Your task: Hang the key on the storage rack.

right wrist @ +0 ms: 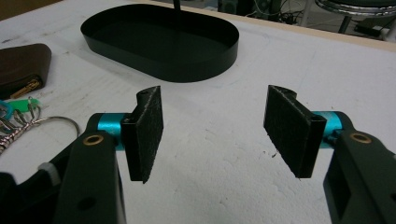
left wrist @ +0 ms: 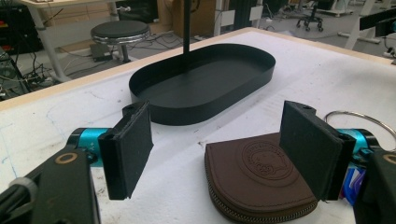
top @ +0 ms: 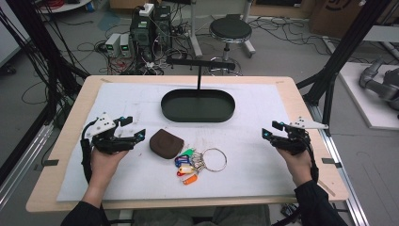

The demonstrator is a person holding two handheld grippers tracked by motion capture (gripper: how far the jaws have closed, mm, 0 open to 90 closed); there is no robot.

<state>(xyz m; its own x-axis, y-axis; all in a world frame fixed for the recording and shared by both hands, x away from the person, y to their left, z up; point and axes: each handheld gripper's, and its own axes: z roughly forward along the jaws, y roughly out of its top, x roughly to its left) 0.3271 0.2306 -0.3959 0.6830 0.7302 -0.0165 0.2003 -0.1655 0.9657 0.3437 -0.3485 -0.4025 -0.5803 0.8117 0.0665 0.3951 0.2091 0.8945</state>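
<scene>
A brown zipped leather pouch (top: 165, 143) lies on the white mat, left of centre. A key ring (top: 211, 159) with several coloured tags (top: 186, 168) rests just right of it. A black oval tray (top: 197, 105) with an upright post stands behind them. My left gripper (top: 134, 130) hovers open just left of the pouch; in the left gripper view the pouch (left wrist: 261, 179) lies ahead, partly behind the right-hand jaw. My right gripper (top: 270, 130) is open over bare mat at the right, well apart from the key ring (right wrist: 42, 123).
The white mat (top: 254, 160) covers a wooden table (top: 66, 141). Beyond the table's far edge stand a black stool (top: 230, 30), computer boxes and cables on the floor. A black frame post (top: 343, 52) rises at the right.
</scene>
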